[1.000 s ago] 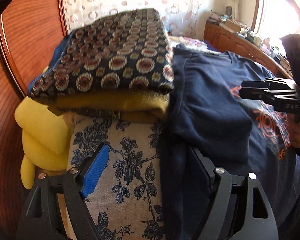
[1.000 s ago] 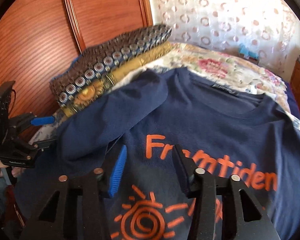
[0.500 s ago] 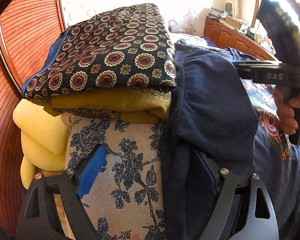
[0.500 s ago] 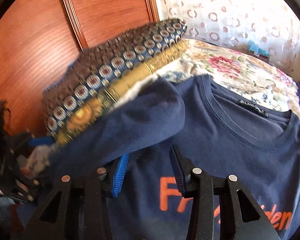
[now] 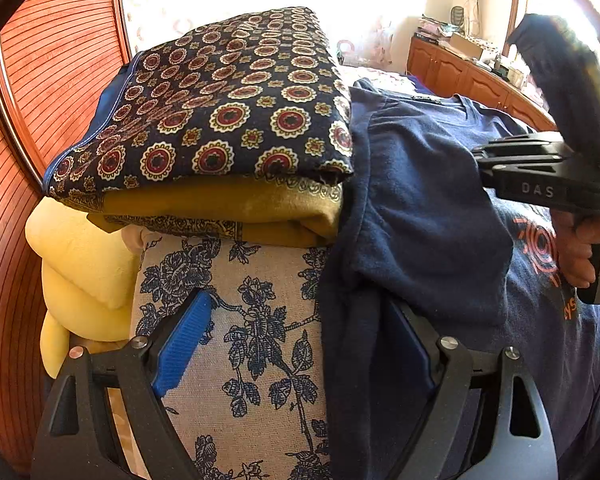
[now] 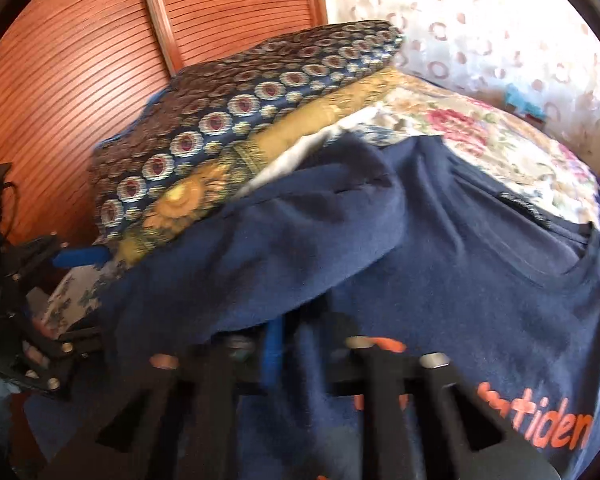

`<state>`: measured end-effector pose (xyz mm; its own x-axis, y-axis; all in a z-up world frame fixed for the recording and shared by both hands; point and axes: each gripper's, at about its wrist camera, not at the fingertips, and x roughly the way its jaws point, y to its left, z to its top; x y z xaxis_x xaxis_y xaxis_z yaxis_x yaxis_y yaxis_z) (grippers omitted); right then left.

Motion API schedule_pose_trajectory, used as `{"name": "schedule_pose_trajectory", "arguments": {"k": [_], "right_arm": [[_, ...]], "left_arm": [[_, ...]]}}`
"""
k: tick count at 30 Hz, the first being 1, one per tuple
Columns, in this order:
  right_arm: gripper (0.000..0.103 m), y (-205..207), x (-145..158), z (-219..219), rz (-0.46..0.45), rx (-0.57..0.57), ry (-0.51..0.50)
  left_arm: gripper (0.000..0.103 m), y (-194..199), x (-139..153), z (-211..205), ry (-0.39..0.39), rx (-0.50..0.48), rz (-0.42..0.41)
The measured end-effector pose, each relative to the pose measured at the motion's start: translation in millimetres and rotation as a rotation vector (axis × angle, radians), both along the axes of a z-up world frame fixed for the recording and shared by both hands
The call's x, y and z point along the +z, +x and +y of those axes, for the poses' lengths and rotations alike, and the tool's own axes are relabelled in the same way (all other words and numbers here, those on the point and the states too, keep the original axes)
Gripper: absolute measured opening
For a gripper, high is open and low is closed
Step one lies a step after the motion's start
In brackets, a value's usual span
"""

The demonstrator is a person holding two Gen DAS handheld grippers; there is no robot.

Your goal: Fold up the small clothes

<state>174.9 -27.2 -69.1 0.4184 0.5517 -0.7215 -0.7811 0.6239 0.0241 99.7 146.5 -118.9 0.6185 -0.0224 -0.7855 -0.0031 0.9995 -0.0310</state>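
Left wrist view: a navy T-shirt is seen spread right of centre, its sleeve folded inward.

The left gripper is held wide open, the shirt's side edge draped over its right finger; the right gripper is blurred, its opening cannot be told, nearest the sleeve fold.

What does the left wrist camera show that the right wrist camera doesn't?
Only the left wrist view shows the yellow cushion beside the blue-flowered fabric, the wooden dresser by the window, and the sun print on the shirt. Only the right wrist view shows the orange lettering and the rose-patterned bedspread. Both show the navy T-shirt with its sleeve folded over, the folded medallion-print stack, and the slatted wooden door. Each view also catches the other claw: the right claw and the left claw.
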Motion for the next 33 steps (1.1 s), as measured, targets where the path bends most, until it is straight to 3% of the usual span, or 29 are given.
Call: {"name": "schedule_pose_trajectory", "arguments": {"k": [2, 7, 14, 17, 19, 28, 33], "right_arm": [[0.001, -7, 11, -5, -0.049, 0.013, 0.022], [0.001, -12, 49, -46, -0.115, -0.097, 0.105], [0.001, -6, 44, -77, -0.107, -0.276, 0.074], [0.017, -3, 47, -89, -0.141, -0.371, 0.082], [0.017, -6, 46, -94, -0.104, -0.333, 0.131], [0.019, -43, 0, -76, 0.045, -0.152, 0.142], [0.023, -29, -16, -71, 0.094, -0.12, 0.142]], "left_arm": [[0.086, -1, 0, 1, -0.001, 0.0, -0.001], [0.086, -1, -1, 1, 0.0, 0.0, -0.001], [0.086, -1, 0, 1, -0.002, 0.0, -0.001], [0.086, -1, 0, 1, -0.002, 0.0, -0.002], [0.086, -1, -1, 1, -0.002, 0.0, -0.002], [0.086, -1, -1, 1, -0.002, 0.0, -0.002], [0.086, -1, -1, 0, -0.002, 0.0, -0.002]]}}
